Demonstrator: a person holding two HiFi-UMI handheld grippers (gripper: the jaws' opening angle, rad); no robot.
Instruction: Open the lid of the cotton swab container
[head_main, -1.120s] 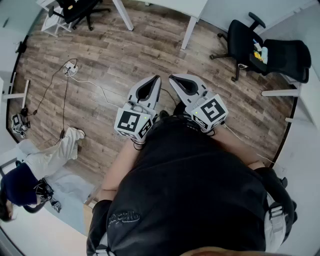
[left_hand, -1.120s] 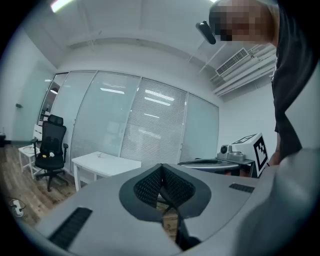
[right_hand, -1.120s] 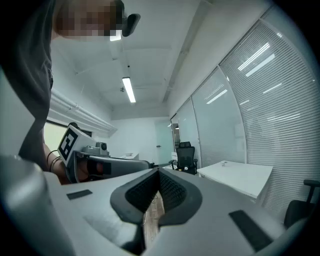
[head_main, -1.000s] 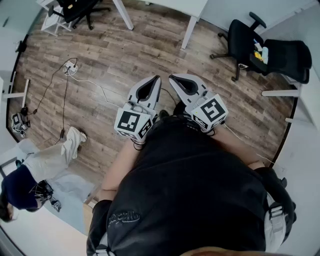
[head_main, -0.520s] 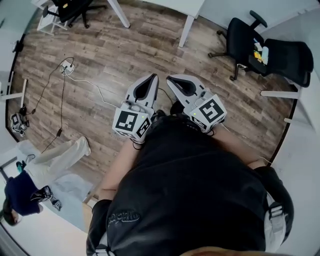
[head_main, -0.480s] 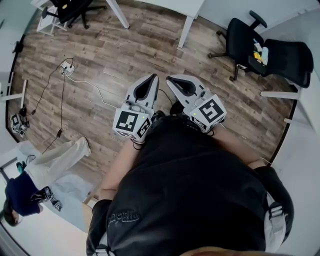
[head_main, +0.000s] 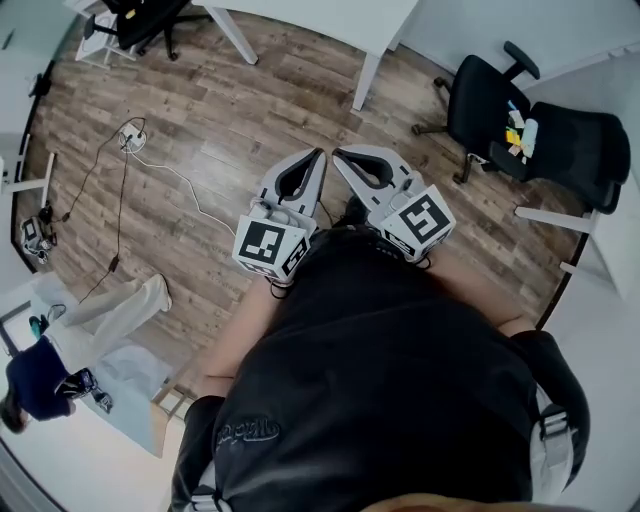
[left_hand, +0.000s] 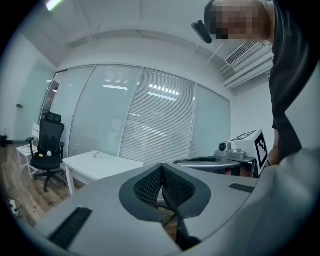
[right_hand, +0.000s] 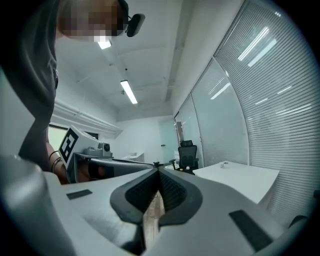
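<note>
Since the earlier frame the floor (head_main: 200, 110) slides beneath us. The table (head_main: 335, 15) comes further into the top of the head view, the chair (head_main: 545, 125) drifts toward the right edge, and the other person (head_main: 55, 350) slips toward the lower-left edge. The left claw (head_main: 316, 156) and right claw (head_main: 339, 154) keep their spot at frame centre, side by side before our torso, tips near each other and pointing up-frame.

Both are pressed together on nothing; in the left gripper view and the right gripper view the ribbed pads meet along a seam.

The container shows in no view, so we cannot say which way it lies, how its long axis runs, or which claw is nearer. A tiny thing (left_hand: 95, 155) sits on the table, left of centre in the left gripper view, too small to name. We judge the lid work not yet begun: the container must first come into sight.

Further out, a cable (head_main: 170, 175) trails across the floor at left.
</note>
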